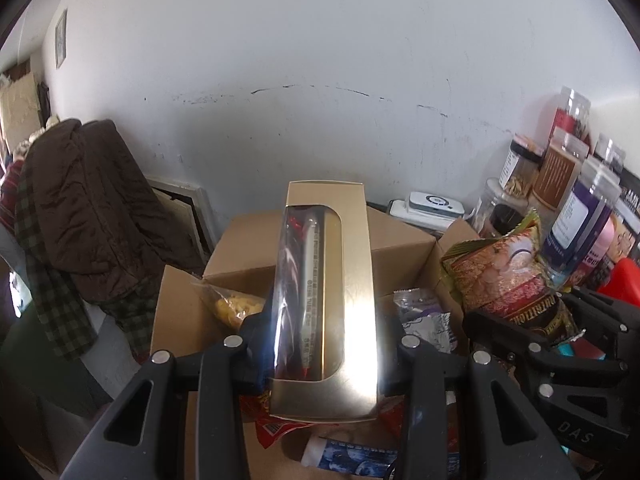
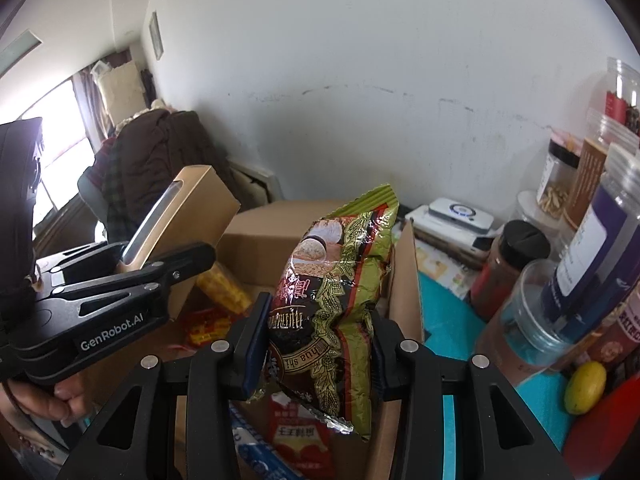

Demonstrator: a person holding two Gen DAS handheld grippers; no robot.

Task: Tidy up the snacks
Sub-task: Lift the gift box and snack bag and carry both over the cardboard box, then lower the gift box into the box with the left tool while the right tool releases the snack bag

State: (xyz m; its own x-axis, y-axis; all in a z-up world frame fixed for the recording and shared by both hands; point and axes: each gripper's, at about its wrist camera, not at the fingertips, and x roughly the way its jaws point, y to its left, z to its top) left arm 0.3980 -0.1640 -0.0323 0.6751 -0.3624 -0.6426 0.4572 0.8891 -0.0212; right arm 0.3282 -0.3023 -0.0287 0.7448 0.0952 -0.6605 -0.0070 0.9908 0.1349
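My left gripper (image 1: 320,356) is shut on a gold window box (image 1: 326,300) and holds it upright over an open cardboard box (image 1: 176,320) of snacks. The gold box also shows in the right wrist view (image 2: 192,216), with the left gripper (image 2: 160,280) around it. My right gripper (image 2: 318,344) is shut on a green and red snack bag (image 2: 340,300), held above the same cardboard box (image 2: 404,292). That bag (image 1: 508,280) and the right gripper (image 1: 532,344) show at the right of the left wrist view. Loose snack packets (image 2: 300,432) lie inside the box.
Several jars and bottles (image 2: 580,240) stand at the right on a teal surface (image 2: 452,312), with a yellow fruit (image 2: 586,386) and a white device (image 2: 460,212). A closed cardboard box (image 1: 280,248) sits behind. A brown jacket (image 1: 80,200) hangs at the left.
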